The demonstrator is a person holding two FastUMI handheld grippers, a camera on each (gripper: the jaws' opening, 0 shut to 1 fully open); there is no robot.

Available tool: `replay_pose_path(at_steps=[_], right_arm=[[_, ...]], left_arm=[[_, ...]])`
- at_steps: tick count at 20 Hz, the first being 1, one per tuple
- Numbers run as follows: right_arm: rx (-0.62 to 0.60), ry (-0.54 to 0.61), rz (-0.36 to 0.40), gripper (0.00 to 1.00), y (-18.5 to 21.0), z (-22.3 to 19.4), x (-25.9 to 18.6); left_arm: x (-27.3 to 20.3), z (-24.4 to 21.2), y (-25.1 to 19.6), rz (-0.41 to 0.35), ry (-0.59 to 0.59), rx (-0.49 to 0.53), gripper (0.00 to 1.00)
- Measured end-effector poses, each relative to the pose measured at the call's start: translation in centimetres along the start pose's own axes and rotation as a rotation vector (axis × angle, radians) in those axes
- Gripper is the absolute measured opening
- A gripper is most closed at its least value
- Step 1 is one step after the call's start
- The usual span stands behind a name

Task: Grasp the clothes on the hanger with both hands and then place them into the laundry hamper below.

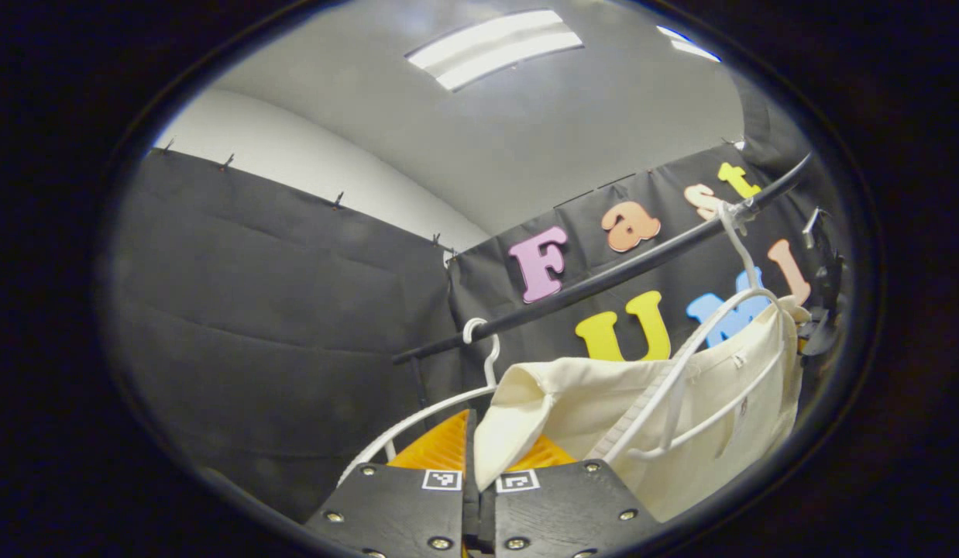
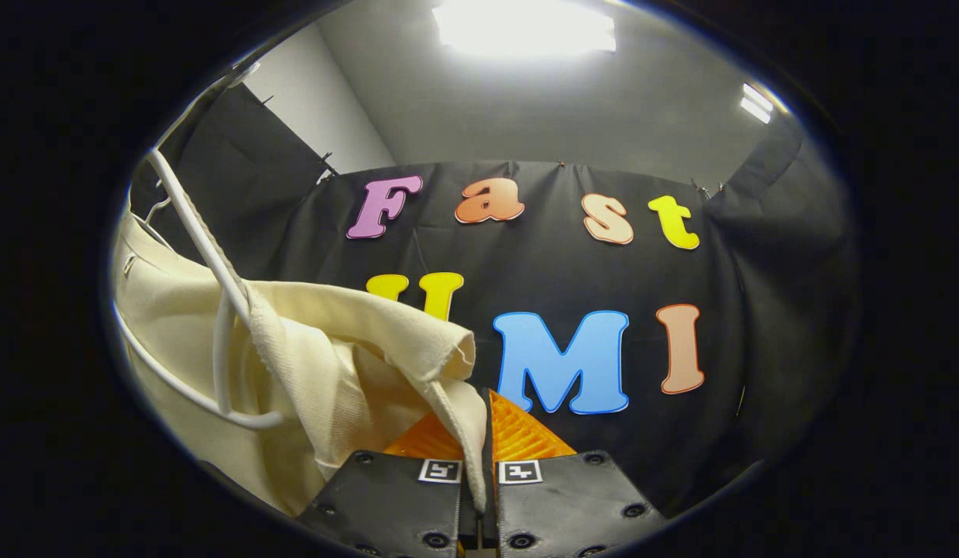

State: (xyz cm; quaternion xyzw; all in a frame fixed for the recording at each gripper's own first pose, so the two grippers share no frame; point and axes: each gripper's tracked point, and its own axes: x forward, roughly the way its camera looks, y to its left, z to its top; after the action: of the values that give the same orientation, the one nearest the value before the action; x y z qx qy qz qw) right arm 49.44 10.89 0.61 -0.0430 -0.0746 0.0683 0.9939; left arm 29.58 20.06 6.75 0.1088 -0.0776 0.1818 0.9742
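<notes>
Left gripper view, left to right: an empty white hanger [image 1: 479, 364] hooked near the low end of a black rail [image 1: 603, 283]; then the left gripper [image 1: 479, 453], jaws pressed together on a folded corner of a cream garment [image 1: 596, 403]. Cloth plain, unprinted, lightly creased, pulled forward and down toward the fingers. Farther right, the rest of the garment draped over a second white hanger [image 1: 727, 325], hooked high on the rail's right end, hanger arms showing over the fabric.

Right gripper view, left to right: the same white hanger [image 2: 216, 310] at the left edge, tilted, with the cream garment [image 2: 324, 356] slung across it; a ribbed band of cloth running along the hanger arm; a raw-looking hem stretched rightward to a point. Then the right gripper [image 2: 483, 442], jaws clamped on that narrow tail of cloth, which hangs down between the fingers. Garment taut between hanger and grip, up at rail level.
</notes>
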Motion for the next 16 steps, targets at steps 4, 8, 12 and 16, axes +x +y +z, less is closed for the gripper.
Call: replay_pose_path(at_steps=[4,8,12,16], right_arm=[[0.031,-0.056,-0.012,0.04,-0.5,2.1,0.3],[0.049,-0.057,-0.009,0.04,-0.3,1.9,1.0],[0.082,0.001,0.014,0.03,0.4,-0.5,1.8],[0.082,0.055,0.039,0.03,0.8,-2.6,1.8]], left_arm=[[0.7,3.4,0.7,-0.018,-0.066,0.027,0.00],[1.3,4.0,-0.4,-0.028,-0.074,0.027,0.01],[0.1,0.8,0.2,-0.051,-0.019,-0.021,0.00],[0.1,-1.9,-0.2,-0.050,0.026,-0.064,0.02]])
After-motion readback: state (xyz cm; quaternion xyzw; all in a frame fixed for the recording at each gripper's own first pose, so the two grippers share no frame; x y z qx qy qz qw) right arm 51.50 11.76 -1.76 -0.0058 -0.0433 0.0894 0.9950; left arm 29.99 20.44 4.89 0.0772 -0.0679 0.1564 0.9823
